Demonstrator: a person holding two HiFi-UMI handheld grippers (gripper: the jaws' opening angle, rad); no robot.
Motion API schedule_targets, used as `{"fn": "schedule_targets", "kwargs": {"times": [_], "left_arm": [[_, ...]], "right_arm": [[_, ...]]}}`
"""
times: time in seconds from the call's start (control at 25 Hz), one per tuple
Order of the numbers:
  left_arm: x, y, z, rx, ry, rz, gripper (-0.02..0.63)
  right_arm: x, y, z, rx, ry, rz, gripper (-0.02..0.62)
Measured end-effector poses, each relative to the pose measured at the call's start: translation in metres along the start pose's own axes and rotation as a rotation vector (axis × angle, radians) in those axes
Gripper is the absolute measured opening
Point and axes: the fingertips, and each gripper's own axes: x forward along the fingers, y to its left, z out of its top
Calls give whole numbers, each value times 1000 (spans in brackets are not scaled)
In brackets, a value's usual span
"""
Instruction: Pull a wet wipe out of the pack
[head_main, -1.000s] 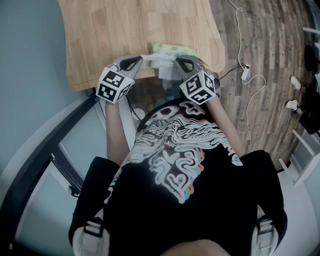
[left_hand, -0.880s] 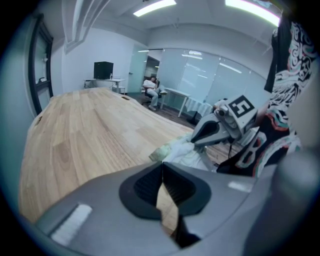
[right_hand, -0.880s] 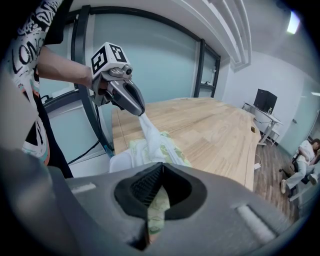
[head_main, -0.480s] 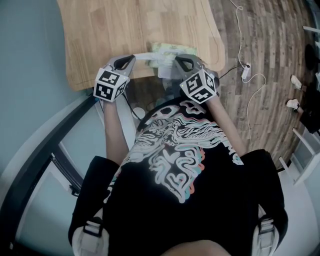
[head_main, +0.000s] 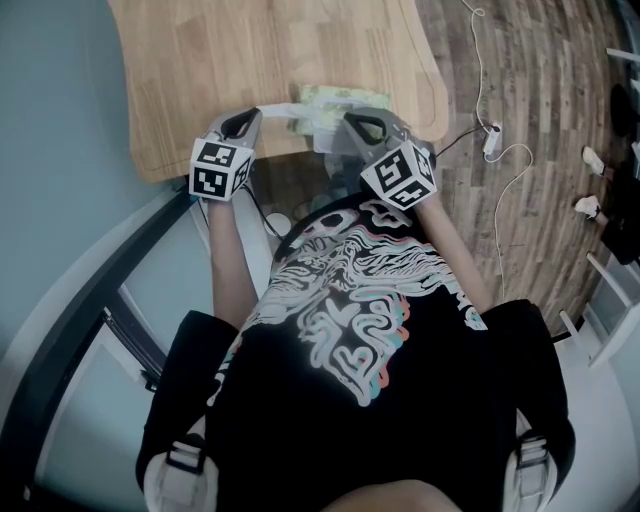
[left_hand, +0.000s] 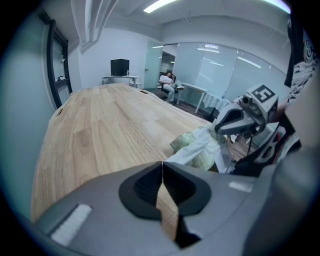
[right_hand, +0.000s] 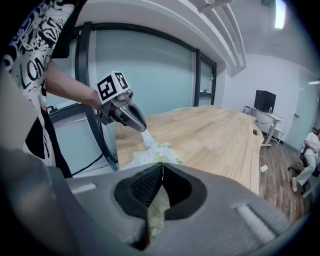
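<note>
The pale green wet wipe pack (head_main: 345, 99) lies near the wooden table's (head_main: 270, 50) front edge. My left gripper (head_main: 255, 113) is shut on a white wet wipe (head_main: 280, 110), which stretches from its tips rightwards to the pack. In the left gripper view the wipe (left_hand: 192, 149) runs from the closed left gripper (left_hand: 161, 164) to the pack (left_hand: 202, 155). My right gripper (head_main: 350, 120) is shut at the pack's near edge; in the right gripper view, pale green pack material (right_hand: 159, 210) shows between the closed jaws of the right gripper (right_hand: 162, 166). Beyond them the left gripper (right_hand: 142, 129) holds the wipe (right_hand: 149, 141).
The pack sits close to the table's rounded front right corner. On the wood floor at the right lie white cables and an adapter (head_main: 491, 146). A dark metal frame (head_main: 90, 320) runs along the left. Far off, a seated person (left_hand: 167, 85) and a desk monitor (left_hand: 120, 66).
My left gripper has moved left and slightly away, drawing the wipe out longer from the pack. The right gripper and pack have barely moved.
</note>
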Motion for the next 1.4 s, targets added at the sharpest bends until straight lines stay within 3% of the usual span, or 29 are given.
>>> {"fn": "schedule_targets", "kwargs": {"times": [0.36, 0.72, 0.88, 1.04, 1.4], "left_arm": [[7, -5, 8, 22, -34, 15, 9], [8, -7, 23, 42, -67, 26, 49], [2, -8, 37, 71, -130, 61, 42], [-7, -12, 53, 93, -196, 76, -11], [-30, -39, 85, 89, -343, 53, -11]], "right_arm": [[-7, -2, 10, 5, -56, 0, 2], [-23, -17, 24, 58, -135, -64, 2], [-29, -23, 27, 67, -154, -108, 2], [-37, -30, 31, 118, -192, -158, 2], [-74, -48, 40, 158, -250, -319, 2]]}}
